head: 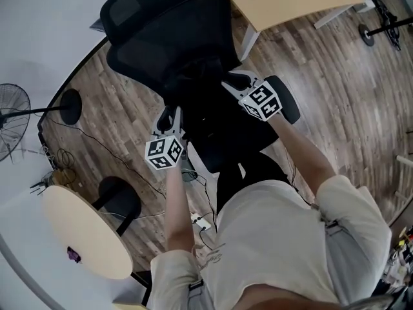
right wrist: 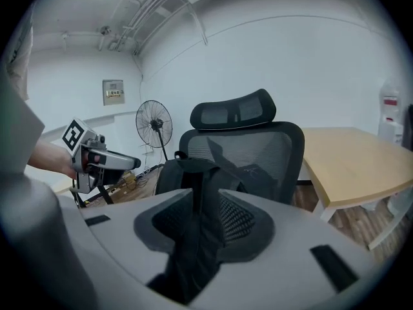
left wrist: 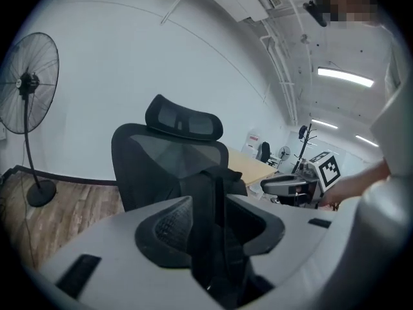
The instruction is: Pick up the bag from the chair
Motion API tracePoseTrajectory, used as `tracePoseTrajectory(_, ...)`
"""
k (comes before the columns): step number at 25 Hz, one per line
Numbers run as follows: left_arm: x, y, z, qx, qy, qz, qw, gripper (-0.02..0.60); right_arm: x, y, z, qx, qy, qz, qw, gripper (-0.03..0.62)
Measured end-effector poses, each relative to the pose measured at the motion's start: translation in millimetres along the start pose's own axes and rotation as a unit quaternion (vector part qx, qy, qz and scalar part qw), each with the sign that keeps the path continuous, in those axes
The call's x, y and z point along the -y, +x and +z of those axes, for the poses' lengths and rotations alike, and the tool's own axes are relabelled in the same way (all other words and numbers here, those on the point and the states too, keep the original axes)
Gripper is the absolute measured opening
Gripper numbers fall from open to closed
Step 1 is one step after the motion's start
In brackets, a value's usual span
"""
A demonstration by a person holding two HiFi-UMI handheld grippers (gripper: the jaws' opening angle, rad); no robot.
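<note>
Fingers [left wrist: 169, 228] on my left gripper [left wrist: 210, 205] and right gripper [right wrist: 205, 196] are standing apart, gripping nothing, with the bag [right wrist: 177, 173] showing dark through each gap. I'm aiming both at it from either side, since it's sitting upright on the chair [right wrist: 258, 147] seat, leaning against the backrest.

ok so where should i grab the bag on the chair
Probably the upright strap on the front of the bag, coming from the open front of the chair: its backrest walls off the rear, and the strap stands narrow enough for jaws to close across.
</note>
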State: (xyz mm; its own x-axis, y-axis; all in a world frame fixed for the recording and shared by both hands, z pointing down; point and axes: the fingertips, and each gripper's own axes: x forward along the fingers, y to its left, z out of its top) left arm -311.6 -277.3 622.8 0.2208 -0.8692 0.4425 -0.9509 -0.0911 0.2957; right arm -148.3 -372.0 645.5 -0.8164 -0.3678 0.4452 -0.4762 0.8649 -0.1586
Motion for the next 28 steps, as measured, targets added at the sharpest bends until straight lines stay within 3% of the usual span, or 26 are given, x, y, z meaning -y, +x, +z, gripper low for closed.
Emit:
tracePoseTrajectory(1, -3.0, 7.5, -4.8, -0.009, -0.006, -0.003, 0.9999, 0.174, 5.8, 3.5, -2.5, -0.005, 0.003, -0.002, 1.000, 0.117)
tracePoseTrajectory(2, -5.7, 14.8, -9.2, -0.018, -0.010, -0.007, 0.9998, 0.179, 11.3, 7.5, -4.9, -0.010, 0.006, -0.004, 1.000, 0.117)
tracePoseTrajectory(7, -26.6, 38.7, -25.5, -0.047, -0.011, -0.008, 0.9988, 0.187, 21.9, 32.1, -16.4, -0.025, 0.033, 0.000, 0.999, 0.138)
tracePoseTrajectory(13, -32.4, 61.6, -36.1, -0.065, -0.026, -0.037, 0.9969, 0.193, 27.0, 47.0, -25.8, -0.030, 0.058, 0.012, 0.998, 0.167)
tracePoseTrajectory(18, -34.3, 75.0, -31.8, -0.057, -0.038, -0.048, 0.9965, 0.193, 38.0, 51.3, -22.6, -0.036, 0.046, 0.002, 0.998, 0.167)
tracePoseTrajectory(21, -30.0, 80.0, -34.9, -0.060, -0.038, -0.055, 0.9959, 0.193, 42.9, 49.8, -28.4, -0.038, 0.066, 0.002, 0.997, 0.173)
tracePoseTrajectory(24, -28.0, 85.2, -37.1, -0.064, -0.044, -0.057, 0.9953, 0.193, 37.7, 59.4, -34.8, -0.048, 0.081, 0.034, 0.995, 0.194)
tracePoseTrajectory(28, -29.7, 90.5, -35.4, -0.057, -0.068, -0.059, 0.9943, 0.193, 22.7, 71.9, -35.3, -0.045, 0.105, 0.110, 0.987, 0.201)
